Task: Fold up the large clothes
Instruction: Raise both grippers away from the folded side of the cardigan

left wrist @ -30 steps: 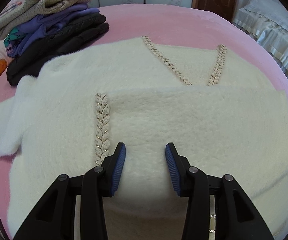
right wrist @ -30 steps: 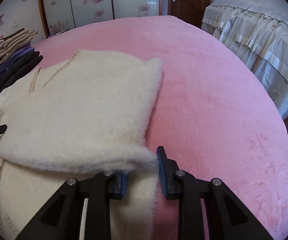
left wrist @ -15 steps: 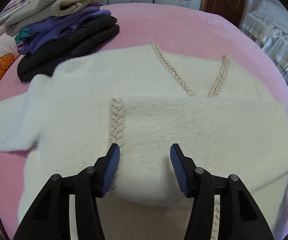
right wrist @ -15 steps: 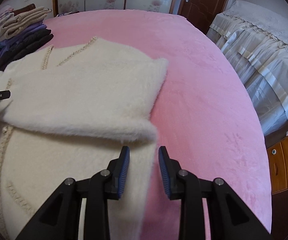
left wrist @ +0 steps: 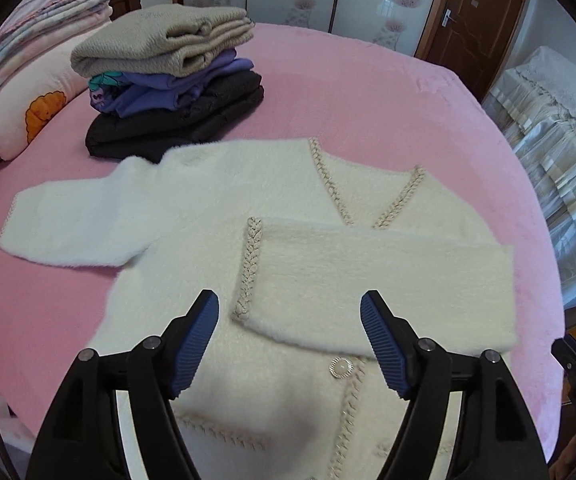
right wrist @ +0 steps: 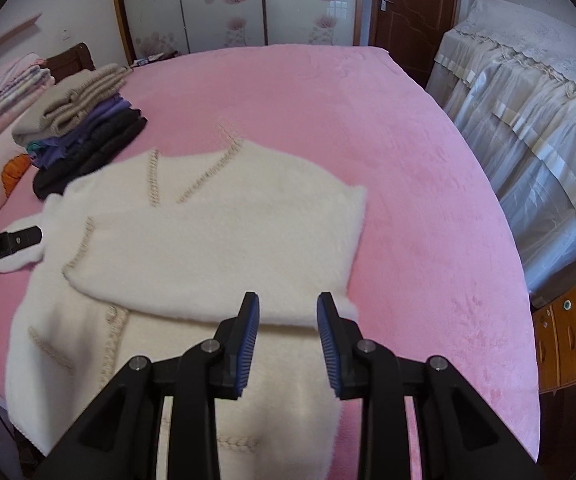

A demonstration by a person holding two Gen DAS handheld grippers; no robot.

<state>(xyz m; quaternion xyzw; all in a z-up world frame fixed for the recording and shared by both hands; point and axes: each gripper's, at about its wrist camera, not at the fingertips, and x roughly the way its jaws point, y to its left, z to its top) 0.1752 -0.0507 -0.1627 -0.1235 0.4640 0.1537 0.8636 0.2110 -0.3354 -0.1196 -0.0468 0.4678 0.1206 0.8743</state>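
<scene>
Across the pink bed (left wrist: pixel 367 92) lies one cream fluffy cardigan (left wrist: pixel 248 200), front up, near the close edge and filling most of the middle. Its pile is long and soft, and a beige braided trim (left wrist: pixel 329 182) edges the V neckline, the front opening and the cuffs. One sleeve (left wrist: pixel 387 280) is folded flat across the chest, its braided cuff pointing left; the other sleeve (left wrist: pixel 76 220) stretches out to the left on the cover. One round pearly button (left wrist: pixel 339 367) shows just below the folded sleeve (any others are too small to make out).

Far left stands one stack of folded clothes (left wrist: pixel 168 80), three layers counted: a beige knit on top, a purple piece, a black one at the bottom.

Two grippers hover above the cardigan. The left gripper (left wrist: pixel 289 344) has its jaws opening wide, nothing between them. The right gripper (right wrist: pixel 284 344), over the garment's right side, stands parted and empty, gripping nothing.
</scene>
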